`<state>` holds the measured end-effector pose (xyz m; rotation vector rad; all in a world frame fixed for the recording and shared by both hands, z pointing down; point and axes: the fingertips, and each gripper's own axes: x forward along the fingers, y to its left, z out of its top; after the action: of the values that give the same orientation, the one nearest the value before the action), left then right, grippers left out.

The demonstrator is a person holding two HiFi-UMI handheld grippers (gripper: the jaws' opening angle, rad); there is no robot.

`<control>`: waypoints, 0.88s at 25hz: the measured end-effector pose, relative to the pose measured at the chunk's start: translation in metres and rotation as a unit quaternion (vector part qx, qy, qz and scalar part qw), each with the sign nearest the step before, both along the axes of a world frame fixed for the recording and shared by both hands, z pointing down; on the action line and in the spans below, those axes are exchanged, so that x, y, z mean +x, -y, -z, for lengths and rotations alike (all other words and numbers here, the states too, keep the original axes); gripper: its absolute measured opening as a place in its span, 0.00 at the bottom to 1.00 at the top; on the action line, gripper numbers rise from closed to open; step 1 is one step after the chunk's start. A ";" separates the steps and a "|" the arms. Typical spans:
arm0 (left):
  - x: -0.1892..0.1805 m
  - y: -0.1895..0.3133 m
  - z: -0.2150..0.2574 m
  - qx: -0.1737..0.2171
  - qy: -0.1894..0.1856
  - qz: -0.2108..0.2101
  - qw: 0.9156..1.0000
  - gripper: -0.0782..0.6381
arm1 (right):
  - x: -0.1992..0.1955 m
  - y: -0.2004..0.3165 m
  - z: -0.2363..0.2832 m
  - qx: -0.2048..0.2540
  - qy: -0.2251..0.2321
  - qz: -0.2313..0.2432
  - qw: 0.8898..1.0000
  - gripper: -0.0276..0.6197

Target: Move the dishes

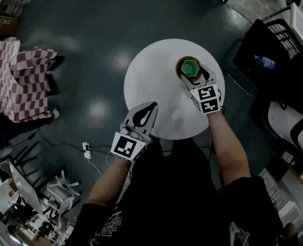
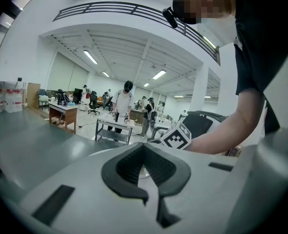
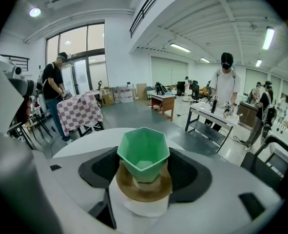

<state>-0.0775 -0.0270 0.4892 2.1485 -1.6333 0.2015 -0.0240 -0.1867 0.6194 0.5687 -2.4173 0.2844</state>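
Note:
A round white table carries a small stack of dishes at its far right. The stack is a green hexagonal cup sitting in a brown bowl, which rests on a white bowl. My right gripper has its two dark pads pressed against either side of the stack. My left gripper is over the table's near left edge. Its jaws meet at the tips, with nothing between them.
A red-and-white checkered cloth drapes over something on the floor at the left. A black chair stands close to the table's right side. A power strip with cables lies on the floor near my left. Several people stand at desks in the background.

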 end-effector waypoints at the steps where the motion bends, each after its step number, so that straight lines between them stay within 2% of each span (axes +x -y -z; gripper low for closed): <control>1: 0.000 0.000 0.002 0.004 0.000 -0.002 1.000 0.12 | 0.000 0.000 0.004 0.003 0.004 -0.005 1.000 0.53; 5: 0.002 0.001 0.014 0.027 -0.012 -0.004 1.000 0.12 | 0.005 0.002 0.027 0.018 0.024 -0.027 0.999 0.52; 10: 0.008 0.004 0.030 0.048 -0.017 -0.026 0.998 0.12 | 0.023 0.000 0.059 0.038 0.040 -0.066 0.996 0.52; 16: 0.025 0.005 0.038 0.054 -0.018 -0.084 0.995 0.12 | 0.067 -0.004 0.085 0.057 0.041 -0.128 0.989 0.52; 22: 0.051 0.008 0.038 0.056 -0.021 -0.135 0.989 0.12 | 0.121 -0.014 0.072 0.050 0.022 -0.187 0.981 0.52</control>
<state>-0.0265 -0.0352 0.4508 2.4387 -1.3552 0.1466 0.0974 -0.1723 0.5471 1.0768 -2.3633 0.3359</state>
